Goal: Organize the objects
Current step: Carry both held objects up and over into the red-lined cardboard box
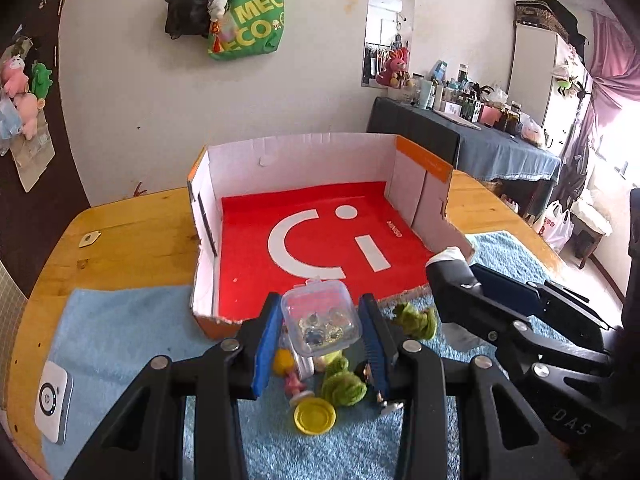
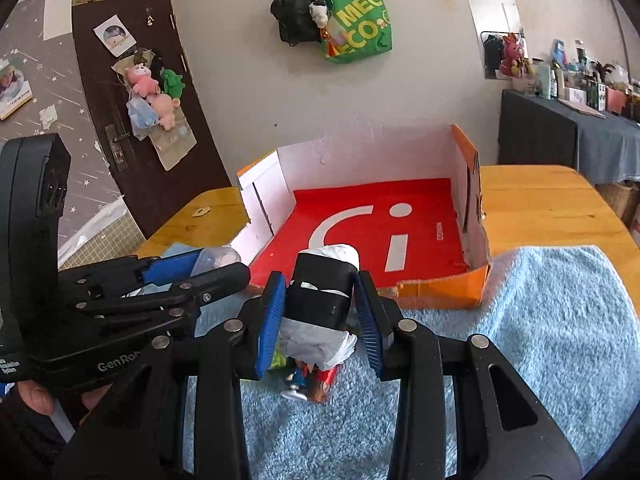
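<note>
Evidently little of the organizing had been finished: the red floor of the cardboard box [image 1: 320, 216] was seen bare, with nothing yet laid inside it. Two items had been picked up, though. Between the jaws of the left gripper [image 1: 320, 336] a small clear plastic case [image 1: 318, 316] holding small trinkets was clamped, the blue pads pressed against its two sides at a partly closed width. Between the jaws of the right gripper [image 2: 320, 312] a black-and-white bundle [image 2: 324, 300] was pinched, its black band caught by the pads and its white ends left sticking out ahead of and behind them. Both loads were held clear of the blue towel [image 1: 120, 328], just short of the box's open near edge, which lay directly ahead of both pairs of jaws.

Below and behind the left jaws a small heap was left on the towel: a yellow lid [image 1: 315, 415], green plush frogs [image 1: 344, 386] and a little pink figure [image 1: 292, 380]. It was judged that both held items had yet to be set down in the box, and that the heap remained to be cleared afterwards. Off to the left of the left jaws a white device [image 1: 54, 400] was also seen on the towel; whether it belonged to the task could not be told.
</note>
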Demonstrator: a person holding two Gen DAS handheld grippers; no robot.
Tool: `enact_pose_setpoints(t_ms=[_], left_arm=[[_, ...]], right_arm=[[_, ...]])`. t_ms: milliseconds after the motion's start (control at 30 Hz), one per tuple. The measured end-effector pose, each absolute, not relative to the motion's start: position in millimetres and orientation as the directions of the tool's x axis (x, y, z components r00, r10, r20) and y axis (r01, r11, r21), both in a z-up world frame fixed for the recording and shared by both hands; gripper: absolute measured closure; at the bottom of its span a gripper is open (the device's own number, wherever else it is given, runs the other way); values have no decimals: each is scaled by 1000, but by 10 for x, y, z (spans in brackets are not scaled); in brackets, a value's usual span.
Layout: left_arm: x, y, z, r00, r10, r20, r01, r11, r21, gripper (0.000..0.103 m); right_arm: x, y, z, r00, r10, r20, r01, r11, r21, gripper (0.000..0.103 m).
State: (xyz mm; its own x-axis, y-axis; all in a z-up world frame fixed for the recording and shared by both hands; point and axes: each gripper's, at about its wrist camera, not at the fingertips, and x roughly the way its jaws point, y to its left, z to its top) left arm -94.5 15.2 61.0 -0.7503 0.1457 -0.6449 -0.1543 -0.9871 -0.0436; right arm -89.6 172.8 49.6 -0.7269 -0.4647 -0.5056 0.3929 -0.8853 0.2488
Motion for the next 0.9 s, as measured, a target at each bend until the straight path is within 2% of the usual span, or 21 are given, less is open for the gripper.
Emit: enact_pose_setpoints(t_ms=[400, 900], left_arm=[[-1209, 150, 730, -769, 166, -617, -155, -985, -72, 62], [-1687, -6, 747, -761, 137, -634, -120, -990, -70, 62]], right_arm=[[-1145, 1749, 663, -737, -441, -512, 380, -897, 225, 69], [-1618, 1657, 708, -731, -392, -559, 354, -918, 182, 69]])
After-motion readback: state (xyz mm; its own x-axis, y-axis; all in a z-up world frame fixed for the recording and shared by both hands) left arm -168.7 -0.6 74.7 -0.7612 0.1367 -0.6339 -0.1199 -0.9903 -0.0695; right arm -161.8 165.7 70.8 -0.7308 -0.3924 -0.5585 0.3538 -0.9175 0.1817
